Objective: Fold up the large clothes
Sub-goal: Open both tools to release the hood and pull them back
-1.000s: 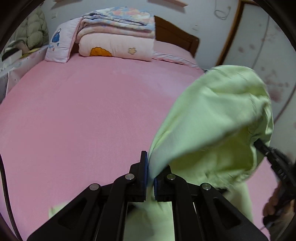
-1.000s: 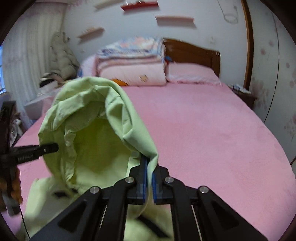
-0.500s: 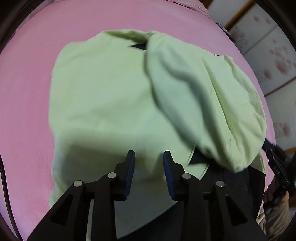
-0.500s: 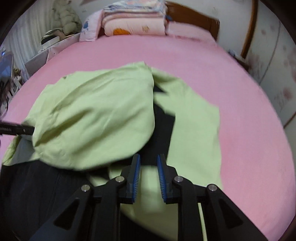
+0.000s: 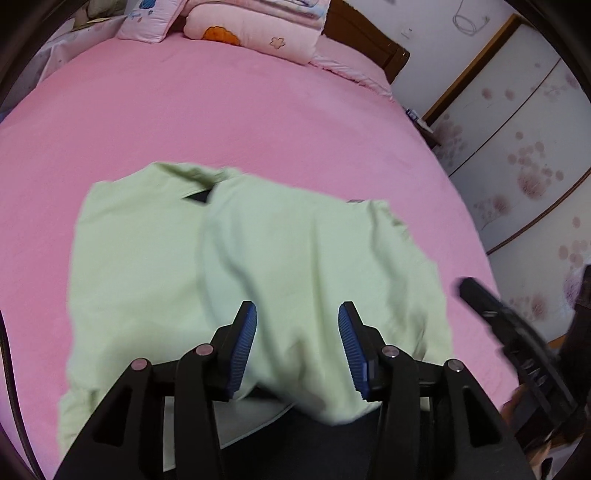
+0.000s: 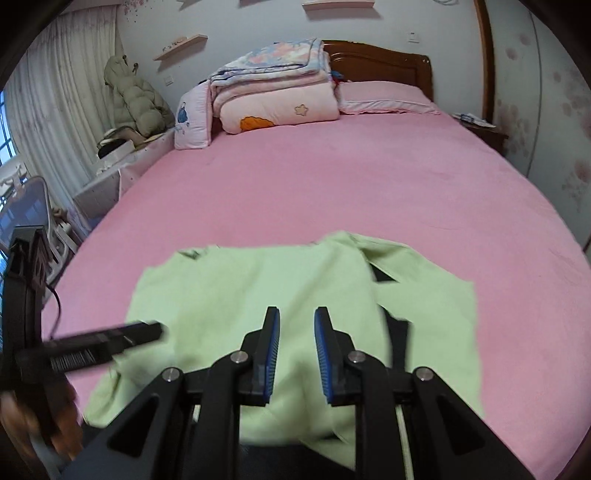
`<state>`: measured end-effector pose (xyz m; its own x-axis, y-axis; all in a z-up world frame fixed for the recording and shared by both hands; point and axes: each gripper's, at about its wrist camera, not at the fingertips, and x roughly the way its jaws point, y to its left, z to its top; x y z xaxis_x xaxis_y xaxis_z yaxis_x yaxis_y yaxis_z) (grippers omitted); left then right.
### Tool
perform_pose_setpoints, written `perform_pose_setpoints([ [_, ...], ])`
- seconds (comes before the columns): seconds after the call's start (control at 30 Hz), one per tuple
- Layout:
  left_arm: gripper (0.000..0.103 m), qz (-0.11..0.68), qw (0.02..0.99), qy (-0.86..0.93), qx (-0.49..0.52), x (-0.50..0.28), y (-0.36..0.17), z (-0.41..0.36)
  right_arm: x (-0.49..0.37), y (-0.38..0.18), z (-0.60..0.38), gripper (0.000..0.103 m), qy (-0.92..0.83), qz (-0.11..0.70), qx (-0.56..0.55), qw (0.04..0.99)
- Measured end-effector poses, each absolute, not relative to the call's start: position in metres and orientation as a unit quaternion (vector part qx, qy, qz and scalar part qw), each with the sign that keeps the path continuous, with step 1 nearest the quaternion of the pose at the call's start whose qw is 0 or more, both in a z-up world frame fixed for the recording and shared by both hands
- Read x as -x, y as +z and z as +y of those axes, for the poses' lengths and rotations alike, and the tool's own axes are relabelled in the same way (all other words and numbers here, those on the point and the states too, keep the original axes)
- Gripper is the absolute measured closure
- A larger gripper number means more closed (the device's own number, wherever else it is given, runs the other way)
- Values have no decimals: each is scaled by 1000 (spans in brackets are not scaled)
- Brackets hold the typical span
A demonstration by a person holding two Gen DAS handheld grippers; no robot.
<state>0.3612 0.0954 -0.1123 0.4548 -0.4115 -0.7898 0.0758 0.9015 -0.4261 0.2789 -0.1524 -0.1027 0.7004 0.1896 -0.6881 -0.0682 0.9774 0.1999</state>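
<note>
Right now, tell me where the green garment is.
The green garment lies spread on the near end of the pink bed, just ahead of both open grippers in both wrist views, far from the stacked quilts at the headboard.

A pale green garment (image 5: 258, 266) (dark lining showing) lies folded over, rumpled, on the bed.

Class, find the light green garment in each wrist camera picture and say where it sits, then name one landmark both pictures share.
Left wrist view: the light green garment fills the lower centre, spread on the pink bed, beyond the open left gripper.
Right wrist view: the garment lies lower centre, beyond the open right gripper.
Shared landmark: the folded quilt stack at the headboard.
</note>
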Motion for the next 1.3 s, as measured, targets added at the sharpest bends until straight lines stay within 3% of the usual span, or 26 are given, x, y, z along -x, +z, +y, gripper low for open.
perform_pose_setpoints([
  [0.23,58,538,824,-99,148,-374,-173,73,-320,-184,-157,84,29,466,-57,883],
  [0.43,59,543,822,-105,135,-368,-204,80,-298,-226,-193,100,27,476,-75,876],
  [0.6,59,539,827,-109,115,-360,-198,84,-289,-220,-203,101,36,470,-94,877],
  [0.67,56,541,827,-106,109,-364,-194,79,-283,-209,-202,97,39,467,-104,877],
  [0.8,24,532,834,-97,105,-350,-183,74,-263,-186,-199,97,55,447,-122,884],
  [0.87,16,528,838,-85,106,-340,-172,75,-252,-174,-193,97,58,436,-119,890],
  [1.17,15,515,844,-68,133,-303,-127,80,-220,-132,-173,94,67,403,-112,906],
  [1.3,15,491,861,-60,120,-286,-102,83,-214,-118,-169,83,73,393,-110,910],
])
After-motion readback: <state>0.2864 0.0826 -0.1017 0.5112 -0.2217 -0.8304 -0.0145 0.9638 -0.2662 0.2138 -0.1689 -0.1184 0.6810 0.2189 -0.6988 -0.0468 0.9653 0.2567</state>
